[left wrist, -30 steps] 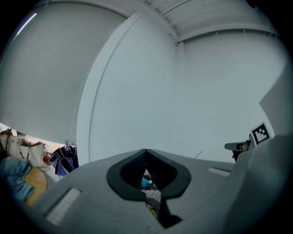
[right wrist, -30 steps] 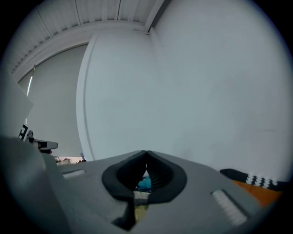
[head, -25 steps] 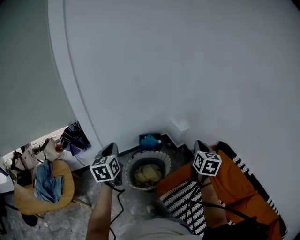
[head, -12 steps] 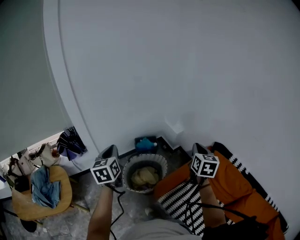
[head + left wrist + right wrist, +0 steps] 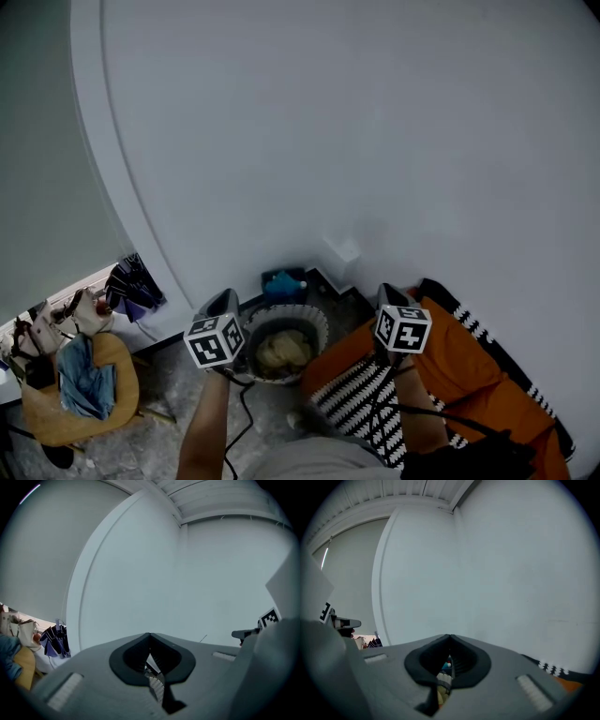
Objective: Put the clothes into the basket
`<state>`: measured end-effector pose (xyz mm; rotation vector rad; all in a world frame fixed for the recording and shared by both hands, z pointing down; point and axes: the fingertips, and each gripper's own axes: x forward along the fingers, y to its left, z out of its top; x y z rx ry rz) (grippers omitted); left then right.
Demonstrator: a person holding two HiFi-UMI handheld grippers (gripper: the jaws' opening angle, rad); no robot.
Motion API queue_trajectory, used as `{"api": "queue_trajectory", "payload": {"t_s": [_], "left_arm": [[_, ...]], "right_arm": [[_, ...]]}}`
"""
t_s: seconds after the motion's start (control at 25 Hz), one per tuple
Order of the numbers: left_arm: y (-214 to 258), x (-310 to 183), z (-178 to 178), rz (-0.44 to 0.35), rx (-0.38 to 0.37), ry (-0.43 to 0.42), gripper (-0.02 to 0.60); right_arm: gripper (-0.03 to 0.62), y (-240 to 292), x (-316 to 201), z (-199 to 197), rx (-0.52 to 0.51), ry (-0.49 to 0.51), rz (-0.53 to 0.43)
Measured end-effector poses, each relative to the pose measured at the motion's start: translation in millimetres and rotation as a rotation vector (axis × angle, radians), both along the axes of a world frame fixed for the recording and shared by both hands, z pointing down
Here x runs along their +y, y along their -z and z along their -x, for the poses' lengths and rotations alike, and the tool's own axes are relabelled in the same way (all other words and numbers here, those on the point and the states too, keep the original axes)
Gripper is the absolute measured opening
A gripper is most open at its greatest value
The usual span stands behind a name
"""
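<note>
A round woven basket (image 5: 314,319) stands on the floor by the white wall, with a yellowish garment (image 5: 283,349) lying inside it. My left gripper (image 5: 225,300) hovers just left of the basket rim, its jaws shut and empty. To the right of the basket, over the edge of an orange bed cover (image 5: 459,361), my right gripper (image 5: 384,291) is also shut and holds nothing. In the left gripper view the left gripper (image 5: 149,635) points at the bare wall. In the right gripper view the right gripper (image 5: 449,637) does too, with the basket glimpsed below its jaws.
A black-and-white striped cloth (image 5: 356,398) lies on the orange cover. At the far left a wooden chair (image 5: 52,412) carries a blue garment (image 5: 84,384), with bags (image 5: 56,323) behind it. A blue object (image 5: 281,281) sits behind the basket. Cables hang from both grippers.
The left gripper has drifted a little closer to the basket. The right gripper has kept its place. The whole head view has shifted slightly.
</note>
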<state>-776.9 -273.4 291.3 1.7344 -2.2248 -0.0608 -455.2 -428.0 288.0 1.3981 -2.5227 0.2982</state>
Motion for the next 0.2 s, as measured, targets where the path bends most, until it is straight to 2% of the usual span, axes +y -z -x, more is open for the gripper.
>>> {"api": "queue_trajectory", "payload": {"t_s": [0.2], "left_arm": [[-5.7,-5.8,-0.2,0.006,-0.003,-0.008,-0.002]], "right_arm": [[0.003,-4.1,-2.1,2.6,-0.006,0.004,0.004]]}}
